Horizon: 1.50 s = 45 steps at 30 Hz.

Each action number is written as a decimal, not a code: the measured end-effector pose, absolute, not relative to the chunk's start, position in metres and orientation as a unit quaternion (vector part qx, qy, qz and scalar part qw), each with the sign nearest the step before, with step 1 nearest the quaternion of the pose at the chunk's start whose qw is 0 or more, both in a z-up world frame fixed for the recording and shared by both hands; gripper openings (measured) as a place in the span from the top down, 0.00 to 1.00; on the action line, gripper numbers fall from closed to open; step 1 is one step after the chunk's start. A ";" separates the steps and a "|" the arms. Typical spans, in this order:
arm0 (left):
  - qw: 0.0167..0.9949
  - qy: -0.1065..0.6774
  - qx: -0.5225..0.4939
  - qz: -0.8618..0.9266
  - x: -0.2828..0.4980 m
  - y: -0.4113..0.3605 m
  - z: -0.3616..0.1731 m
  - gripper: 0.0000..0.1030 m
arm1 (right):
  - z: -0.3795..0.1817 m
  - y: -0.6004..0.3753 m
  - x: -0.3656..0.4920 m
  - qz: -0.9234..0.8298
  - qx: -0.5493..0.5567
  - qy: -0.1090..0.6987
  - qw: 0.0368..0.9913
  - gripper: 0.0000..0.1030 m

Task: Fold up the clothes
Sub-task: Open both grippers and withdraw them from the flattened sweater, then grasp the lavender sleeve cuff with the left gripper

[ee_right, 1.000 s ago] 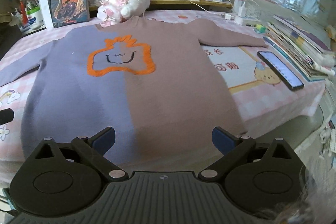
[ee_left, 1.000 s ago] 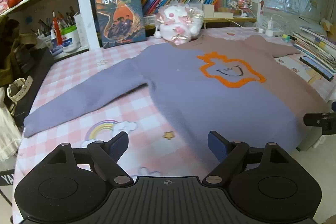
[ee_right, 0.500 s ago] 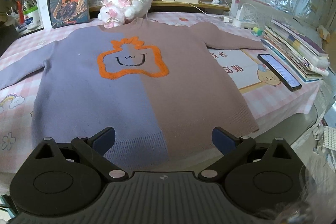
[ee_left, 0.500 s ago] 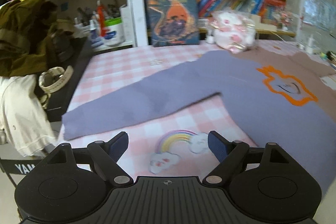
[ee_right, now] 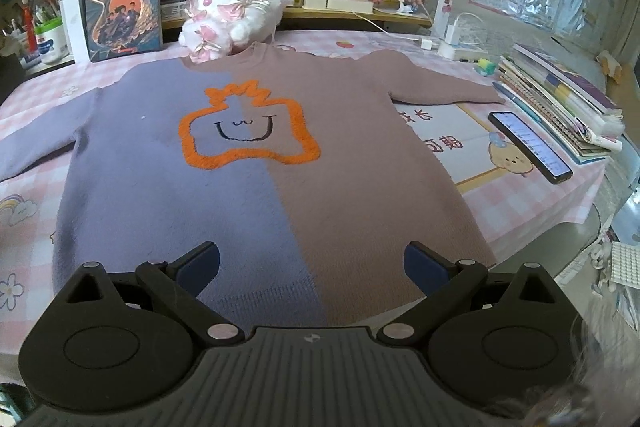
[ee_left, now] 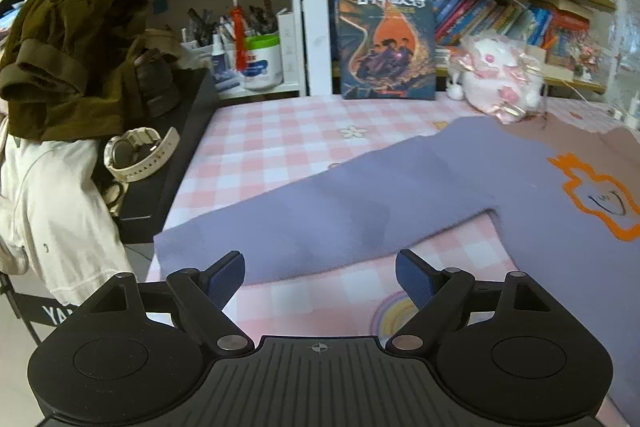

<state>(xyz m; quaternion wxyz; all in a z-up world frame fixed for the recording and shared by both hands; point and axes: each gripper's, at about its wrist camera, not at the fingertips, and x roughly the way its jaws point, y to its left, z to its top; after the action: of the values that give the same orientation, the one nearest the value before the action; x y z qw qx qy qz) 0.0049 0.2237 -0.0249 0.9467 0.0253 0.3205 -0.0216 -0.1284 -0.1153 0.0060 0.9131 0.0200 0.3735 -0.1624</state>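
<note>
A counter [ee_right: 520, 187] under a pink checked cloth fills both views, backed by shelves [ee_right: 360, 13] of books. A sweater [ee_right: 256, 187], purple on one half and brown on the other with an orange outline on the chest, lies flat and face up across it, sleeves spread to each side. Its collar touches a plush toy [ee_right: 228, 17], and a book [ee_right: 122, 1] stands just beside that. A phone [ee_right: 528, 145] and stacked books [ee_right: 560, 103] lie beyond the brown sleeve. The left gripper [ee_left: 319, 273] hovers over the cuff end of the purple sleeve [ee_left: 320, 219], jaws wide open and empty. The right gripper [ee_right: 312, 263] hangs at the hem, jaws equally wide and holding nothing. A watch [ee_left: 140, 153] and dark clothes [ee_left: 76, 59] sit off the counter's left edge.
</note>
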 end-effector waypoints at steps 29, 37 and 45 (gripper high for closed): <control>0.911 0.339 -0.234 0.019 0.061 0.281 -0.061 0.39 | -0.001 -0.130 -0.139 -0.198 0.011 0.404 0.893 0.03; 0.890 0.328 -0.311 0.062 0.067 0.304 -0.066 0.55 | 0.001 -0.133 -0.142 -0.205 0.009 0.403 0.892 0.03; 0.869 0.317 -0.367 0.096 0.066 0.324 -0.074 0.76 | 0.001 -0.137 -0.132 -0.201 0.011 0.402 0.893 0.04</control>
<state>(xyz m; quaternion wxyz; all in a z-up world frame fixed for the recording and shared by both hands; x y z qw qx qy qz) 0.0655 0.3236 -0.0744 0.8694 -0.3667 0.3172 0.0956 -0.1323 -0.1369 0.0012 0.8935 0.0107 0.4016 -0.2009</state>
